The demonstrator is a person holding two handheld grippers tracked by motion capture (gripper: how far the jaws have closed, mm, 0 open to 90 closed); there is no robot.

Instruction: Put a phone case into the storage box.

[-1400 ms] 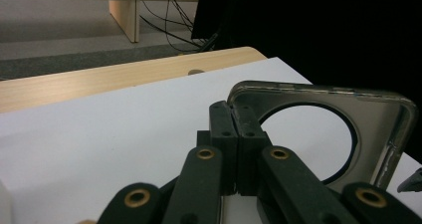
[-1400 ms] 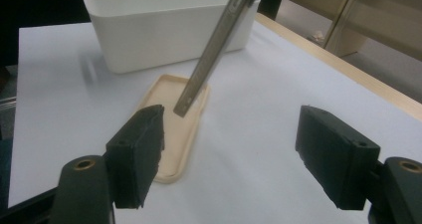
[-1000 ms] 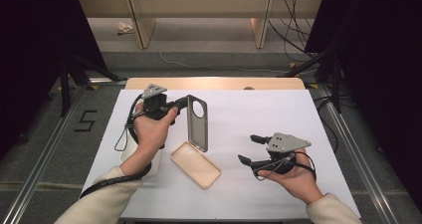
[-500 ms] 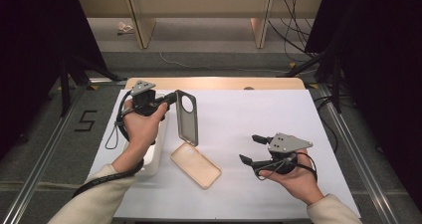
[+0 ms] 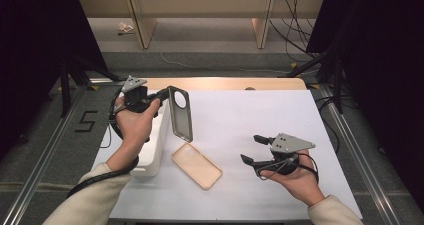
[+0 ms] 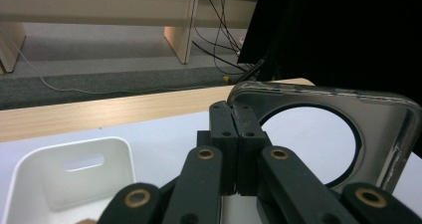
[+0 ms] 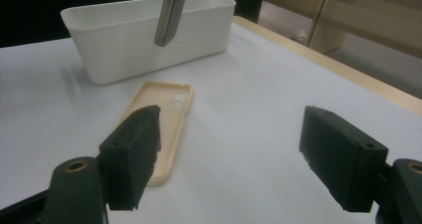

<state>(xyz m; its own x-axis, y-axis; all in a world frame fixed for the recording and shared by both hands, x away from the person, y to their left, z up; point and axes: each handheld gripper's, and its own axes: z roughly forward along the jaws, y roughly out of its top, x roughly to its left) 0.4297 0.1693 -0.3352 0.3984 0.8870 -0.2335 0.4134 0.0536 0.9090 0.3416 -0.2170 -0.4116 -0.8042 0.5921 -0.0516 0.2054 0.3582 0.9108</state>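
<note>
**Left gripper holds dark case in the air, right gripper idle and open**

Table (image 5: 260,120): white top, wooden strip along the far edge

Bin (image 5: 152,150): white, rectangular, open top, at the table's left side, under the left forearm. Left gripper view shows a slot handle in its end wall (image 6: 74,176)

Dark case (image 5: 180,113): phone case with a large round camera hole, held off the table, standing on edge, hole end up. It hangs just right of the bin and above the far end of the tan case, not touching either. In the right gripper view its lower end (image 7: 169,15) hangs in front of the bin wall

Tan case (image 5: 196,165): phone case lying flat, open side up, just right of the bin, angled across the table. Untouched

Left gripper (image 5: 162,94): jaws clamped tight on the dark case's rim next to the hole, seen close in its own view (image 6: 234,129)

Right gripper (image 5: 252,149): jaws wide apart, nothing between them, near the table's right front, pointing left toward the tan case, well apart from it
</note>
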